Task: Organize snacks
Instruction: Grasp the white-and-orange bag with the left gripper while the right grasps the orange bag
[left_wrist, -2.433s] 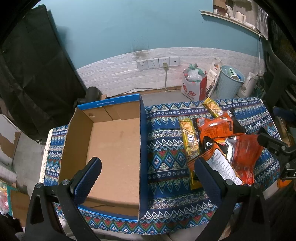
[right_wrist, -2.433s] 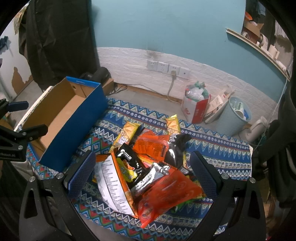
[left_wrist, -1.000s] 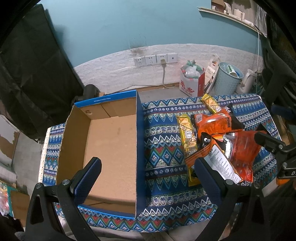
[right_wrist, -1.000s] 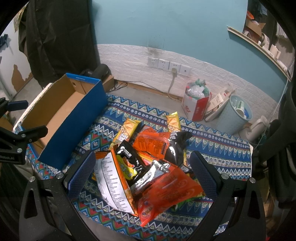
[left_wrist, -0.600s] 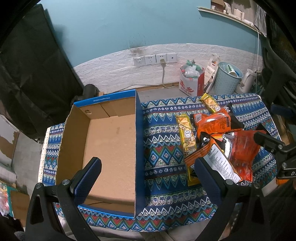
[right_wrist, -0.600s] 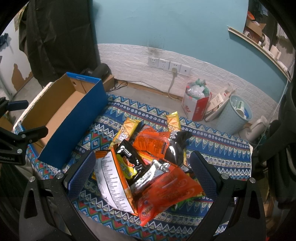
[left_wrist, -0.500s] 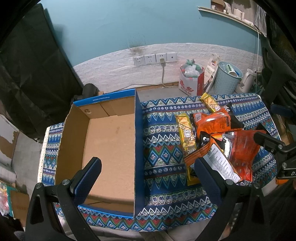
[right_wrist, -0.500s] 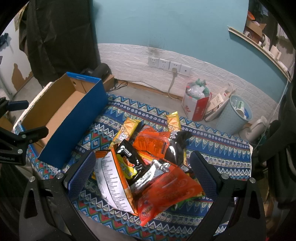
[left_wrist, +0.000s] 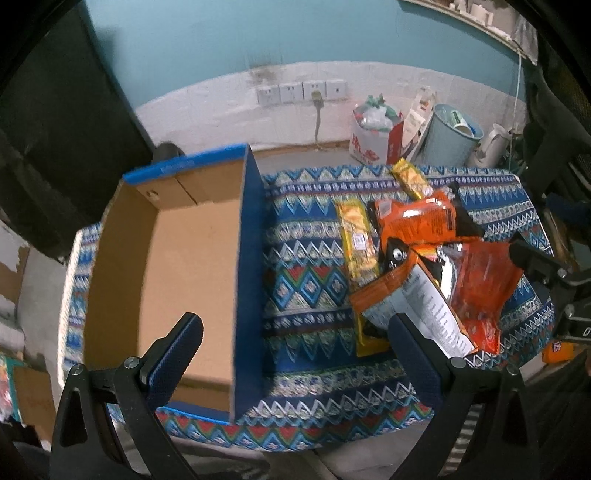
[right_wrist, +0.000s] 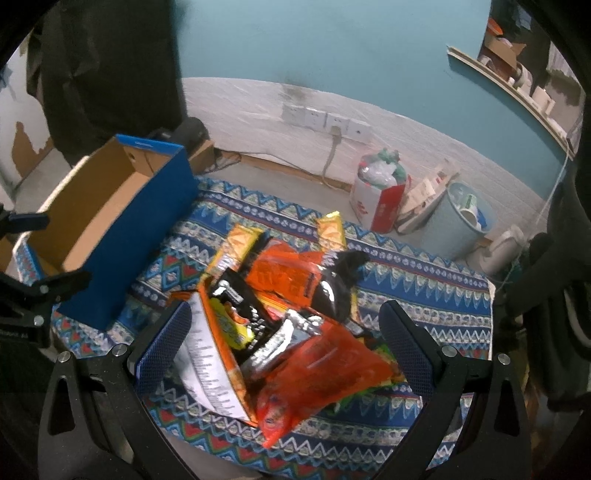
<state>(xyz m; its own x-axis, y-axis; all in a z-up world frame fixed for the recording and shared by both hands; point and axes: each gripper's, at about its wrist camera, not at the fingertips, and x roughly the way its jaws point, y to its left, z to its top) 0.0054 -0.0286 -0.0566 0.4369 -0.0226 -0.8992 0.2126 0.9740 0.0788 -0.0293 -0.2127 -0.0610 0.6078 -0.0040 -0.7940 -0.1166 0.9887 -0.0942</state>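
Observation:
An empty blue cardboard box (left_wrist: 251, 258) (right_wrist: 122, 254) with a brown inside stands on the left of a patterned table. To its right lies a heap of snack packets (left_wrist: 421, 266) (right_wrist: 280, 314): orange bags, yellow bars, a black packet, and one bag turned print side up (right_wrist: 210, 365). My left gripper (left_wrist: 291, 350) hangs open above the box's right wall near the front edge, holding nothing. Open too, my right gripper (right_wrist: 280, 343) hovers low over the front of the heap, with an orange bag (right_wrist: 317, 373) lying below and between its fingers.
The table carries a blue zigzag cloth (left_wrist: 306, 258) and its front edge is near me. Behind it on the floor stand a red and white bag (right_wrist: 380, 192), a pale blue bin (right_wrist: 458, 221) and a white kettle (right_wrist: 502, 251). Wall sockets (right_wrist: 325, 122) sit behind.
My right gripper has dropped closer to the snack heap, which now fills more of its view. The left gripper has shifted slightly; the box looks a little further left. Both stay open.

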